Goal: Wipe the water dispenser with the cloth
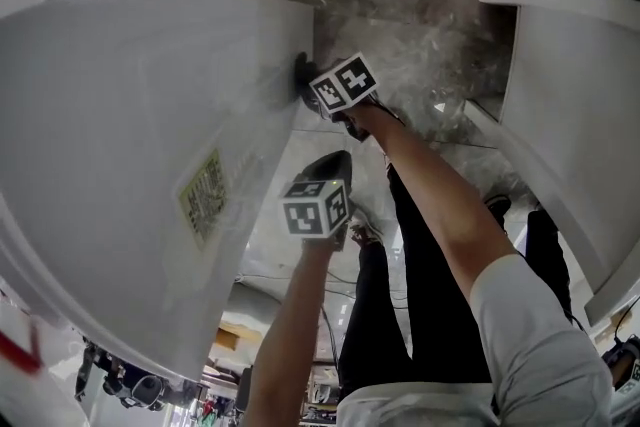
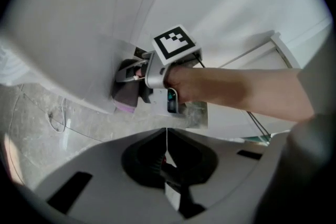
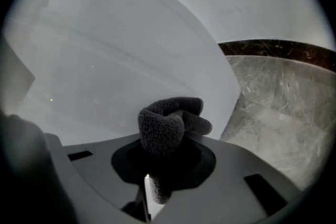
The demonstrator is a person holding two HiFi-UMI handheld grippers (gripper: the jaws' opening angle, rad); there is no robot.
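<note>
The person stands close against the side of the white water dispenser (image 1: 150,115), both arms stretched down along it. The right gripper (image 1: 308,87) is clamped on a dark grey, fleecy cloth (image 3: 167,126). The bunched wad sticks out past the jaws, and its lower end is pinched down in the gap between them. From the head view, that cloth is pressed right at the far edge of the dispenser's side panel, low down near the floor. The right gripper's marker cube sits just behind it, with the bare right forearm (image 1: 440,205) running back toward the body.

The left gripper (image 2: 167,139) hangs nearer the person, apart from the dispenser's panel. Its jaws are brought together with only a thin seam between them and nothing held. It is aimed toward the right gripper, and from that side the cloth shows as a dark fold against the white surface.

A yellowish label (image 1: 203,195) is stuck on the dispenser's side panel, well back from the cloth. The floor (image 1: 420,25) is grey marbled stone. The person's legs (image 1: 420,315) are in dark trousers.
</note>
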